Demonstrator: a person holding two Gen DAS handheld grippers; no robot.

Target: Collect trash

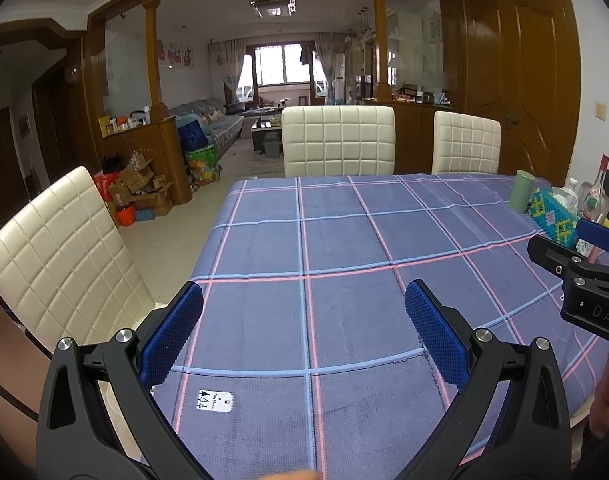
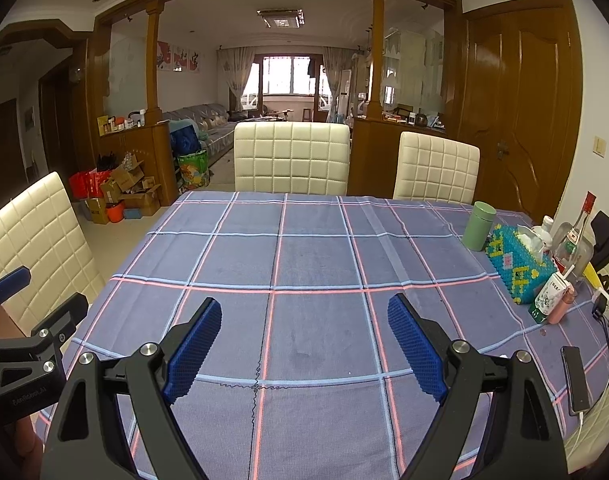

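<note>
A small white paper tag (image 1: 215, 401) lies flat on the blue checked tablecloth (image 1: 344, 240), close in and just left of centre between my left gripper's fingers. My left gripper (image 1: 304, 286) is open above the cloth with nothing between its blue pads. The right gripper (image 2: 304, 301) is also open over bare cloth and holds nothing. Each gripper shows at the edge of the other's view: the right gripper (image 1: 572, 242) at far right, the left gripper (image 2: 40, 298) at far left. A small green and white carton (image 2: 550, 296) with a straw stands at the table's right side.
Along the right edge stand a green cup (image 2: 478, 226), a beaded tissue box (image 2: 516, 264), glass bottles (image 2: 572, 240), a phone (image 2: 575, 378) on a cable and a power strip (image 2: 608, 312). Cream padded chairs (image 2: 291, 158) ring the table, one (image 1: 64, 256) at its left side.
</note>
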